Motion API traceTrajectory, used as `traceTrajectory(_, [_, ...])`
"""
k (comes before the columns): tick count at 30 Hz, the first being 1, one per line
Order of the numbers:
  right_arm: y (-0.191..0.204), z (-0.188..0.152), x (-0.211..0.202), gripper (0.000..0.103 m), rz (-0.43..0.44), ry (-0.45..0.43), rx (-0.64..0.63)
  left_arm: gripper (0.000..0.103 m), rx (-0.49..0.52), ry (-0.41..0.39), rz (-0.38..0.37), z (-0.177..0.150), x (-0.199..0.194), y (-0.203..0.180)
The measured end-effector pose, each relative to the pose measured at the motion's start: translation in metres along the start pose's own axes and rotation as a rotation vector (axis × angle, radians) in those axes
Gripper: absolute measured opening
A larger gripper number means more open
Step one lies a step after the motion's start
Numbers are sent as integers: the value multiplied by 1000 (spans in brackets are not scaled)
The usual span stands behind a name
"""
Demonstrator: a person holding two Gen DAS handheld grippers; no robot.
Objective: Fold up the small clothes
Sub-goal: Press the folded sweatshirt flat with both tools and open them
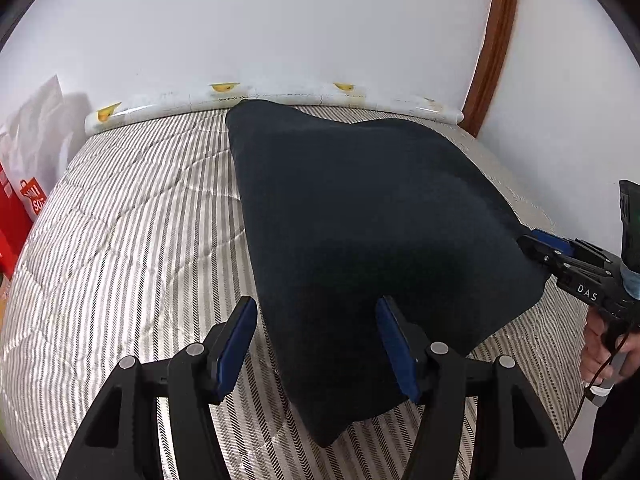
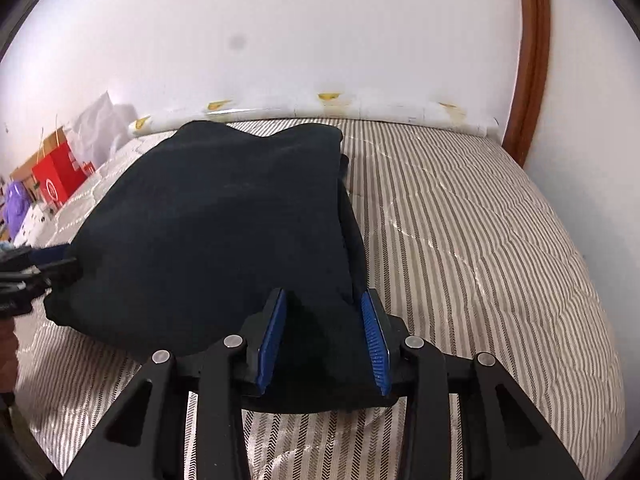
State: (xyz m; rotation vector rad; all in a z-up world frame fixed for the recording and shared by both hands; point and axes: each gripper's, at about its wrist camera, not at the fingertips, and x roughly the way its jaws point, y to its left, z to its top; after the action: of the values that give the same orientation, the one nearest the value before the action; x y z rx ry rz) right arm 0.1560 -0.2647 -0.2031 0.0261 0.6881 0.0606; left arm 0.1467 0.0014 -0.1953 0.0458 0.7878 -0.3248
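A dark navy garment point(image 1: 372, 216) lies folded on the striped bed cover point(image 1: 132, 220); it also shows in the right wrist view point(image 2: 224, 224). My left gripper point(image 1: 316, 308) is open, its blue pads either side of the garment's near left corner. My right gripper point(image 2: 324, 300) is open around the garment's near right corner, with cloth lying between the pads. In the left wrist view the right gripper point(image 1: 536, 244) shows at the garment's right edge. In the right wrist view the left gripper point(image 2: 60, 268) shows at its left edge.
A white roll with yellow marks point(image 1: 280, 98) lies along the wall at the bed's far edge. A brown wooden frame point(image 1: 494, 44) stands at the far right. Red boxes point(image 2: 56, 180) and white bags point(image 1: 36, 120) sit left of the bed. Striped cover point(image 2: 480, 240) extends right.
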Motion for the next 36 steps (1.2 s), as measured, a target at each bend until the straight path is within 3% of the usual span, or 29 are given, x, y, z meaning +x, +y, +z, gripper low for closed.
traceTrajectory(5, [-2,0,3,38,5,-2,25,60,-17,0,-6,-2,1,2])
traceTrajectory(12, [-13,-8,9,51,20,-3,89,61,-17,6,-10,-6,1,2])
traceTrajectory(16, [-21,-10,11,51,51,-2,146,61,-19,7,-11,-7,2,3])
traceTrajectory(36, [-27,-19,-28,52,-62,7,92,59,-21,31,29,-11,-19,-6])
